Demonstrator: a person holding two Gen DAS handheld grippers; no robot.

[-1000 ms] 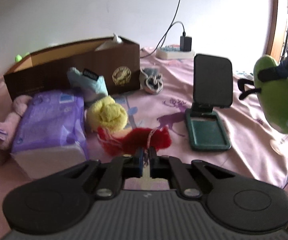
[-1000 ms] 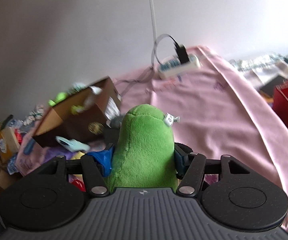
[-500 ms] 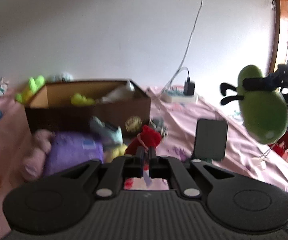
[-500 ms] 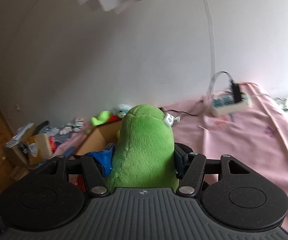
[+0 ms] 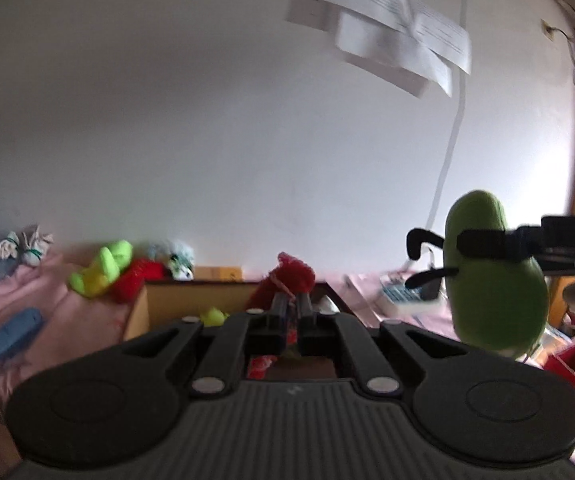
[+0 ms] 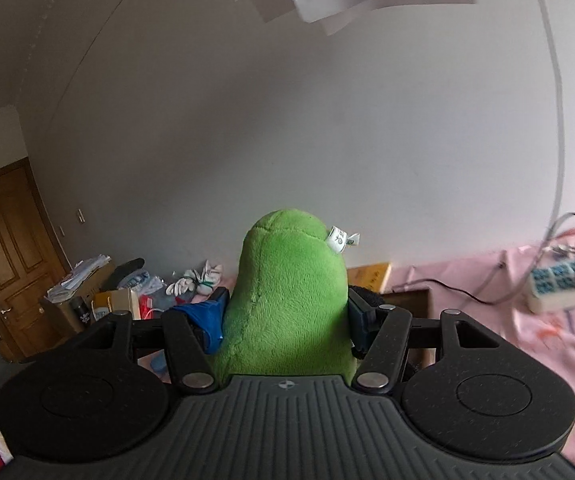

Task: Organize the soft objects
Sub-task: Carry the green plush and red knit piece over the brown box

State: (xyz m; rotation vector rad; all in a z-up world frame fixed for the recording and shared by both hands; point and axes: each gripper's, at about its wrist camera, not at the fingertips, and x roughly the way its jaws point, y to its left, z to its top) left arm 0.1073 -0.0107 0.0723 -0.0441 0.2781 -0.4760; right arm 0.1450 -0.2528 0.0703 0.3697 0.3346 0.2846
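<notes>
Left tool [image 5: 291, 306] pinched tight on red fuzzy toy [image 5: 290, 280], held up in air over open cardboard box [image 5: 191, 294]. Right tool [image 6: 287, 312] squeezing green plush toy [image 6: 291, 300] around its middle, also up high. Small yellow-green soft thing [image 5: 212, 315] sits inside box. More plush toys [image 5: 127, 270] piled behind box on pink sheet [image 5: 63, 320].

Standing just ahead of and below the left gripper [image 5: 292, 308]: cardboard box [image 5: 191, 300], seemingly open-topped; crowding right: green plush [image 5: 495, 280].
</notes>
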